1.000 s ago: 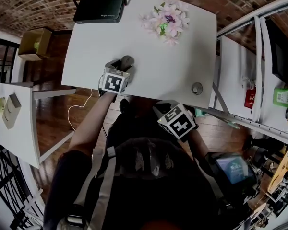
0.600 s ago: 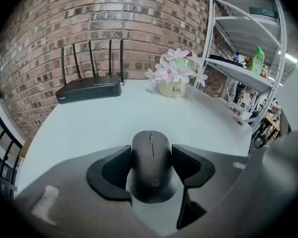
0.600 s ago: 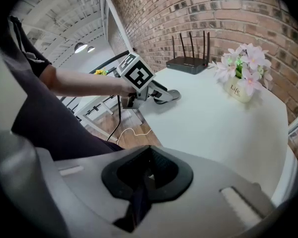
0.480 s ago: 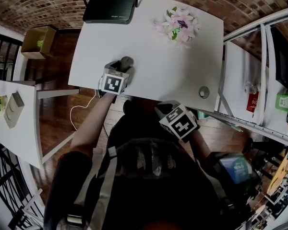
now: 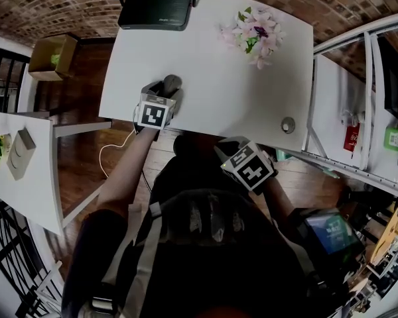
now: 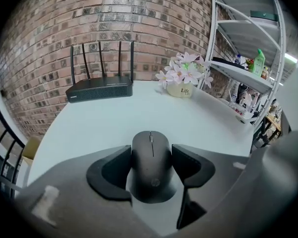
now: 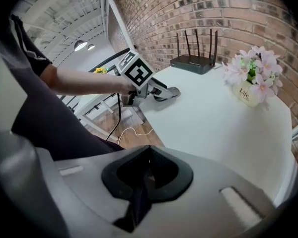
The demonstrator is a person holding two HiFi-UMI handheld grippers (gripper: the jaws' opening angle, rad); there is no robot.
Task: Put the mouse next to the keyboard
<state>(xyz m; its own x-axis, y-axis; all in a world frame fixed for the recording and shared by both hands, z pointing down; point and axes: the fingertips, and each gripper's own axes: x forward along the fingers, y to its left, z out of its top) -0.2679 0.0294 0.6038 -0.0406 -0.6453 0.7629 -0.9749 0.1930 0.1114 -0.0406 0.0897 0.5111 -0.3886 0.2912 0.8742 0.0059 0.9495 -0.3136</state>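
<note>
The left gripper (image 6: 151,155) clasps a matte black oval computer mouse (image 6: 151,175), one dark jaw pressed to each flank. The mouse has a smooth domed back, a scroll wheel near its nose and a small round logo toward its tail. It sits by the near left corner of the white table (image 5: 219,78). The right gripper (image 7: 147,168), jaws clenched together on nothing, hangs off the table's near edge.

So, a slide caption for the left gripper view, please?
Left tool holds a black mouse; router and flowers behind on white table.
</note>
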